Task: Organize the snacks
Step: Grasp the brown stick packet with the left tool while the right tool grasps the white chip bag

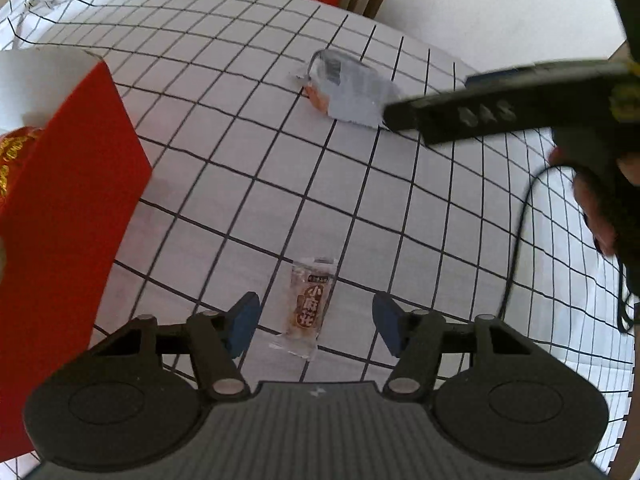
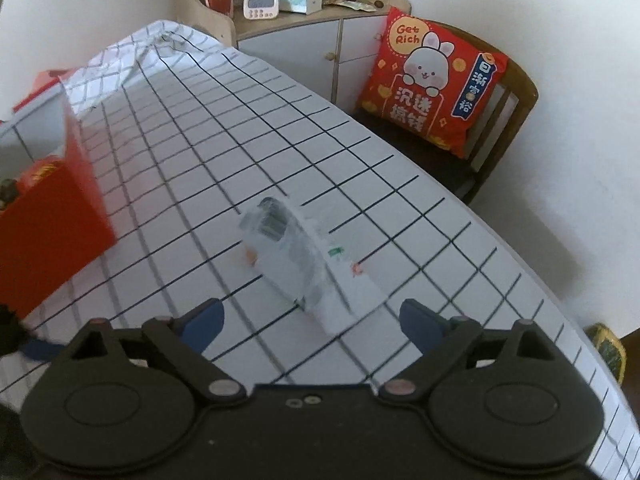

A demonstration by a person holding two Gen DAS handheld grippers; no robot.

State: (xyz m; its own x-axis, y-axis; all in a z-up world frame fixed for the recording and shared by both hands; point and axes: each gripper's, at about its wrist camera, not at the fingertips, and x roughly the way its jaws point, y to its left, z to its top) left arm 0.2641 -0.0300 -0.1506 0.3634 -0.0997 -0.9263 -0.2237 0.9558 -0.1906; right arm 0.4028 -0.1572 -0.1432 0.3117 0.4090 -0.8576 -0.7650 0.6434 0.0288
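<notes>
The red box (image 1: 68, 216) sits at the left side of the bench (image 1: 224, 152), at about 9 o'clock in the left wrist view, and something gold and red peeks out of its top, so I think some snacks may be packed in it already. Two snacks are not put away yet. The small clear snack pack (image 1: 308, 304) with brown letters lies flat on the cloth at 6 o'clock, right between the two blue pads of the left tool (image 1: 316, 320). The pads are wide apart and hold nothing. Farther right, at about 1 o'clock, lies the big white snack bag (image 1: 352, 92), and the right tool (image 1: 394, 116) reaches in beside it. In the right wrist view the white snack bag lies just in front of the right tool, whose pads are wide apart too and hold nothing. So the job looks partly done, with two grabs left. The bench wears a white cloth with black squares, bunched up at the far end. Past it stand a cupboard (image 2: 304, 44) with small things on top, and a wooden chair (image 2: 504, 128) holding a red bunny cushion (image 2: 428, 84). The walls are white.
</notes>
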